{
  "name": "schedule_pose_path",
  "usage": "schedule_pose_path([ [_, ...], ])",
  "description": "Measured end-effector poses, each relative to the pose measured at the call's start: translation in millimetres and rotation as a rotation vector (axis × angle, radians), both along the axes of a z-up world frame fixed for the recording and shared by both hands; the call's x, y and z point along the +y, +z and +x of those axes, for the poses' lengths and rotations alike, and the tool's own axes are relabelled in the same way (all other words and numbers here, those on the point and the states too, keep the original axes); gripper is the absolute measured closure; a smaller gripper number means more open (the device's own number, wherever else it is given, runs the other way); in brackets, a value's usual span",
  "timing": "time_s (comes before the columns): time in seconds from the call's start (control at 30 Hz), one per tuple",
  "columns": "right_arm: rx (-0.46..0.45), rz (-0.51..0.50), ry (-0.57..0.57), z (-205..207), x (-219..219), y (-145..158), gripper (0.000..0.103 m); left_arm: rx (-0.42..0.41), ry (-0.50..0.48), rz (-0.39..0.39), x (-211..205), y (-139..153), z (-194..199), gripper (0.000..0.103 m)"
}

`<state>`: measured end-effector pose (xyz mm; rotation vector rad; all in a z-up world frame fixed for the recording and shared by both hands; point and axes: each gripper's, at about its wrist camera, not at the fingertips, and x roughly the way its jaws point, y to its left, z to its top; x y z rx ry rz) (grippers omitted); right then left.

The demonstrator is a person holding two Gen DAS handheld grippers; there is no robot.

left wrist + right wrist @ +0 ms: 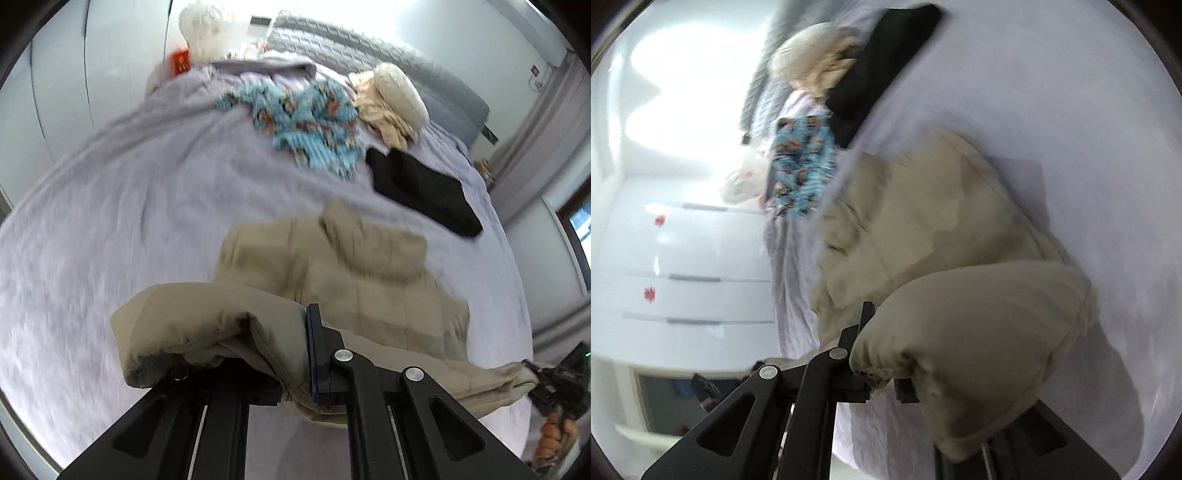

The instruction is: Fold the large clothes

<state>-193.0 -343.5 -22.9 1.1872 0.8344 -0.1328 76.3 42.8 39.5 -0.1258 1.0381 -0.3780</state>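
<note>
- Here, a puffy beige jacket [332,266] lies on a bed [129,221] covered in a pale lilac sheet, with most of its body spread flat near the foot of the bed.
- The left hand-held gripper [291,373] is clamped shut on one padded sleeve cuff of the jacket, which bulges out to the side of its jaws.
- The right hand-held gripper [882,387] is likewise pinched closed on the other cuff, the gathered elastic end bunched between its fingers.
- Beyond the jacket, toward the headboard, lie a folded black garment [421,188], a crumpled blue patterned piece [310,122] and a cream bundle [391,103], all apart from the jacket.
- Both views are streaked with motion blur, so fine detail is uncertain.
- The step in hand looks like lifting both sleeves to fold them across the jacket's chest.
- To do it well, I judge both cuffs should travel level and together, cross over the middle of the jacket, and be laid flat before either grip lets go, so the slippery padding does not slide or bunch.
</note>
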Motion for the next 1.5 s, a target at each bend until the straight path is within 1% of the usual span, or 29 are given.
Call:
schedule_pose_path([
  [0.07,-0.009,-0.059,0.048,36.6,-12.5,12.8,0.094,-0.025,0.021,0.030,-17.9,-5.4,32.2,0.092],
  [0.13,-0.001,-0.124,0.085,78.1,-24.6,15.6,0.094,-0.023,0.031,0.068,-32.5,-18.6,60.6,0.092],
  [0.2,0.030,-0.154,0.094,113.9,-34.0,4.6,0.094,-0.010,0.031,0.098,-42.8,-39.5,88.3,0.092],
  [0.27,0.062,-0.187,0.093,146.5,-40.5,-15.6,0.094,0.003,0.026,0.121,-54.1,-61.1,107.6,0.092],
  [0.33,0.088,-0.204,0.078,165.7,-46.4,-35.5,0.094,0.029,0.020,0.159,-65.3,-91.5,130.3,0.092],
  [0.43,0.131,-0.186,0.039,186.7,-54.3,-73.7,0.094,0.066,0.003,0.194,-75.1,-129.8,149.5,0.092],
  [0.5,0.155,-0.180,0.024,193.7,-60.1,-98.0,0.094,0.074,-0.011,0.199,-78.6,-151.3,161.0,0.092],
  [0.57,0.168,-0.156,0.008,198.3,-63.8,-120.0,0.094,0.082,-0.018,0.199,-82.7,-163.3,166.4,0.091],
  [0.67,0.168,-0.147,0.002,205.9,-66.6,-131.1,0.094,0.072,-0.027,0.189,-85.3,-167.0,167.7,0.090],
  [0.7,0.172,-0.148,0.004,206.1,-67.0,-129.8,0.093,0.056,-0.037,0.185,-84.7,-163.1,165.2,0.086],
  [0.73,0.176,-0.151,0.006,206.0,-66.8,-127.8,0.093,0.038,-0.051,0.173,-83.1,-157.1,161.9,0.070],
  [0.77,0.178,-0.159,0.013,206.0,-65.9,-123.2,0.089,0.014,-0.059,0.155,-79.4,-148.2,155.9,0.043],
  [0.8,0.174,-0.168,0.022,203.7,-64.4,-117.2,0.082,-0.008,-0.055,0.148,-76.8,-141.5,152.3,0.032],
  [0.83,0.170,-0.177,0.032,203.3,-63.0,-111.9,0.078,-0.059,-0.041,0.147,-72.0,-129.3,145.0,0.024],
  [0.87,0.167,-0.189,0.045,201.8,-60.4,-103.2,0.067,-0.088,-0.036,0.149,-69.3,-121.0,141.0,0.024],
  [0.9,0.169,-0.198,0.053,203.7,-56.6,-98.8,0.050,-0.107,-0.041,0.148,-67.1,-112.7,138.2,0.024],
  [0.97,0.128,-0.226,0.079,199.7,-49.3,-80.7,0.030,-0.124,-0.046,0.129,-64.1,-99.7,133.5,0.024],
  [1.0,0.082,-0.252,0.096,197.2,-42.1,-68.0,0.030,-0.116,-0.065,0.113,-65.7,-96.7,132.4,0.024],
  [1.03,0.064,-0.271,0.121,196.9,-35.1,-61.1,0.030,-0.089,-0.119,0.086,-72.3,-96.8,129.8,0.025],
  [1.07,0.053,-0.292,0.156,198.6,-26.1,-55.9,0.036,-0.076,-0.148,0.070,-76.6,-98.0,127.6,0.037],
  [1.1,0.034,-0.311,0.202,201.4,-14.3,-52.6,0.057,-0.062,-0.192,0.059,-86.1,-102.1,124.3,0.043],
  [1.13,0.033,-0.327,0.258,207.3,-0.9,-53.6,0.068,-0.054,-0.241,0.073,-99.2,-109.1,120.1,0.044],
  [1.17,0.049,-0.341,0.311,214.4,11.0,-58.0,0.074,-0.059,-0.266,0.091,-108.7,-114.7,116.6,0.044],
  [1.2,0.066,-0.370,0.367,224.0,24.3,-65.6,0.076,-0.073,-0.289,0.115,-119.3,-122.8,112.6,0.044],
  [1.27,0.090,-0.437,0.429,234.7,38.2,-80.2,0.078,-0.105,-0.304,0.180,-136.7,-140.3,111.1,0.044],
  [1.33,0.137,-0.528,0.458,245.7,43.1,-102.7,0.079,-0.133,-0.252,0.244,-143.1,-161.2,121.3,0.044],
  [1.4,0.142,-0.581,0.450,250.4,38.9,-119.3,0.093,-0.110,-0.193,0.243,-136.9,-180.8,137.8,0.044],
  [1.43,0.135,-0.594,0.438,252.3,34.4,-127.5,0.097,-0.084,-0.171,0.211,-132.3,-191.7,148.0,0.044],
  [1.5,0.105,-0.552,0.404,256.2,23.1,-144.0,0.102,-0.090,-0.150,0.195,-133.3,-200.2,157.3,0.044],
])
